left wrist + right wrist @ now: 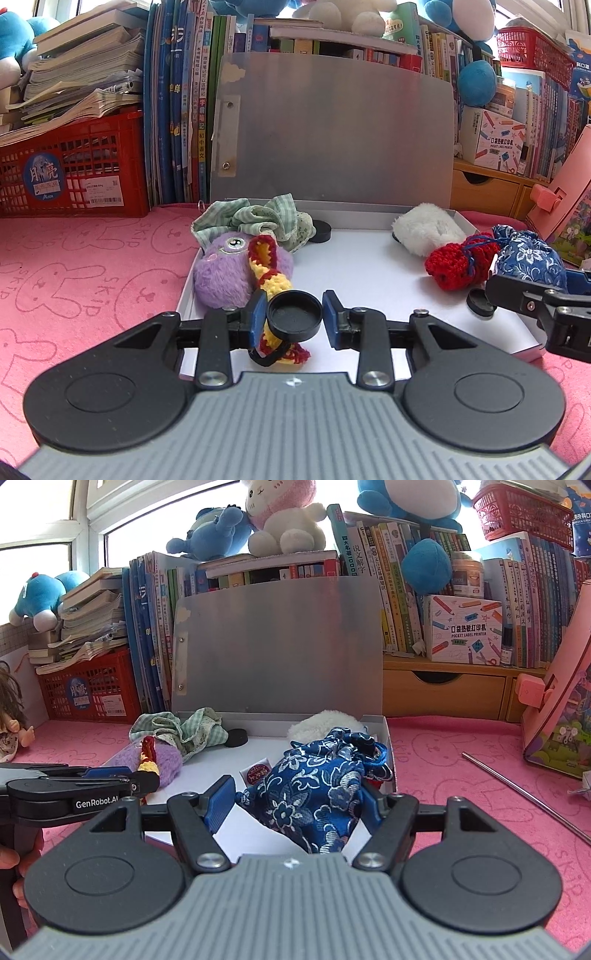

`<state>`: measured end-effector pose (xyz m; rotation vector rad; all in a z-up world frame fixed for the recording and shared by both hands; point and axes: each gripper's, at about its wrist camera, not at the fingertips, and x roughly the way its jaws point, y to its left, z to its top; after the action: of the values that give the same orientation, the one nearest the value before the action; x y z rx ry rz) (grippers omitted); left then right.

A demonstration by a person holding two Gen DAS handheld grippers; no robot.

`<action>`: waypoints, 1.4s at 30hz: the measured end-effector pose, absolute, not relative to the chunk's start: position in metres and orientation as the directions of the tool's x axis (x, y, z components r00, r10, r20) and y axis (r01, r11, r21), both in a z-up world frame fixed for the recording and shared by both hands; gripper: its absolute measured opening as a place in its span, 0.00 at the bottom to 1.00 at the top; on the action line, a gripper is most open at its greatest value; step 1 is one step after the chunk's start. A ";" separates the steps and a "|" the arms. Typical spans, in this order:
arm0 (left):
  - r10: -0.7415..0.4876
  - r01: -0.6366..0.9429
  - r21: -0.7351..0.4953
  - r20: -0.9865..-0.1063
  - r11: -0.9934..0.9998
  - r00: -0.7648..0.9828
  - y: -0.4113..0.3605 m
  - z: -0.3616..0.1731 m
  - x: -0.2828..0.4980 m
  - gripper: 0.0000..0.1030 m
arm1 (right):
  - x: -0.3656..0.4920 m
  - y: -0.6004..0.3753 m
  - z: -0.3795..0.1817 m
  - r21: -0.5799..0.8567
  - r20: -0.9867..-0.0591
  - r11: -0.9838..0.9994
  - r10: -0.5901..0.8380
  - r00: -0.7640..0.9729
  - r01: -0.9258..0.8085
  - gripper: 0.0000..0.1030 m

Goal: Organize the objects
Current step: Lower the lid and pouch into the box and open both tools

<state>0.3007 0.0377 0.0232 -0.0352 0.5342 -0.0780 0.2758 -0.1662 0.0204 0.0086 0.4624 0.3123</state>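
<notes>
Standing open on the pink mat (92, 266), the white box (369, 273) serves as the landmark, its grey lid (332, 129) raised upright at the back edge against the row of books (406, 590). Inside the box at its left side lies a purple plush toy (225, 273), with a green checked cloth (255, 218) bunched just behind it in the back left corner and a yellow-and-red crocheted piece (273, 284) draped across its front. A white fluffy item (424, 229) sits in the back right corner of the box, and a red crocheted item (454, 266) lies just in front of it. Over the box's right side, the right gripper (295, 805) clamps a blue floral drawstring pouch (314, 786) between its blue pads. Over the box's front left area, the left gripper (295, 314) pinches a small black round cap (294, 312) from both sides. A second black cap (320, 230) rests near the back wall beside the cloth, and a third (480, 301) lies toward the right front of the box floor.
</notes>
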 end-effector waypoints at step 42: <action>-0.170 0.185 -0.014 -0.466 0.983 0.868 0.026 0.055 0.218 0.80 | 0.227 -0.187 0.033 0.089 -0.438 0.948 0.312 0.843 -0.305 0.85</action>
<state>0.2182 0.0255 0.0552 0.0316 0.4845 -0.1854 0.2272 -0.1871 0.0329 0.0160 0.4646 0.3257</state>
